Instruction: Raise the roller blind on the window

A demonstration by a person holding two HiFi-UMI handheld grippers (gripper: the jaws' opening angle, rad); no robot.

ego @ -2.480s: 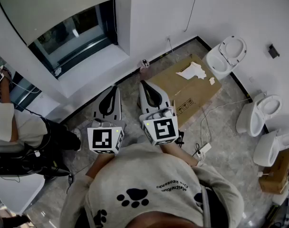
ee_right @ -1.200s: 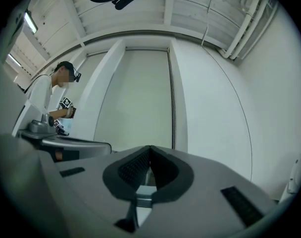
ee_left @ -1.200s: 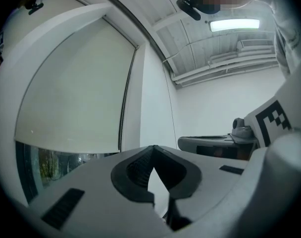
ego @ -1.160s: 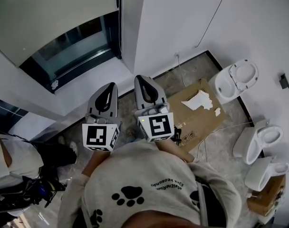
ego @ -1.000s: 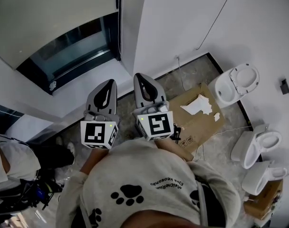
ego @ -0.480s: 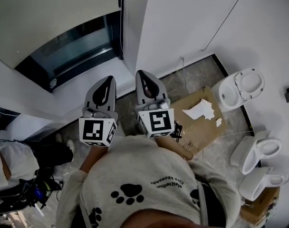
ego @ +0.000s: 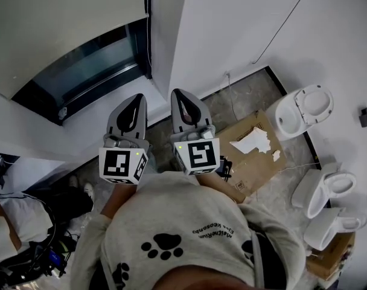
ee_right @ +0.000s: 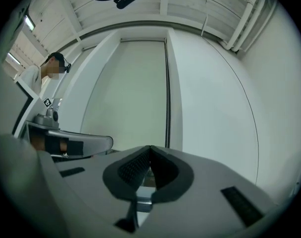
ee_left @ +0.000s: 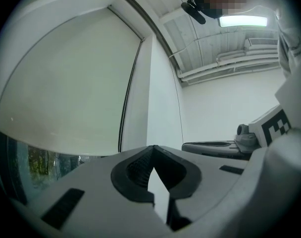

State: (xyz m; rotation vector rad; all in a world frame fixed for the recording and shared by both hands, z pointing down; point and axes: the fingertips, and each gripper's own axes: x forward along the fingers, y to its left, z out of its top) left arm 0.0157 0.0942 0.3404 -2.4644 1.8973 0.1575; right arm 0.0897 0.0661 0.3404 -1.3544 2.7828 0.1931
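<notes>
Both grippers were held side by side, just apart, and pointed level toward the window, at 12 o'clock from the person's chest in the head view. The left gripper (ego: 136, 101) was clenched on nothing: in its own view the pads were pressed together, with only blind and wall behind them. The right gripper (ego: 178, 97) was clamped empty in the same way.

The blind (ego: 57, 23) was at 11 o'clock from the grippers, let down over most of the window. Only a strip of glass (ego: 90, 71) was left bare under its bottom edge, above the sill (ego: 87, 121). A dark strip (ego: 148, 23) was seen running down the blind's right edge, at 12 o'clock from the grippers. Whether it was the pull cord or part of the frame could not be told.

The jaws were judged to be kept shut because nothing was within reach to be taken. The grippers were judged to be aimed at the blind's right edge so that either could be used there once it was reached. The task was judged barely begun, with the blind untouched. For the next move the jaws would have to be opened first, and a thin cord could easily be missed between such broad pads.

The box (ego: 256, 162) at 3 o'clock and the toilets (ego: 301, 110) beyond it were well apart from the grippers and were judged to play no part
</notes>
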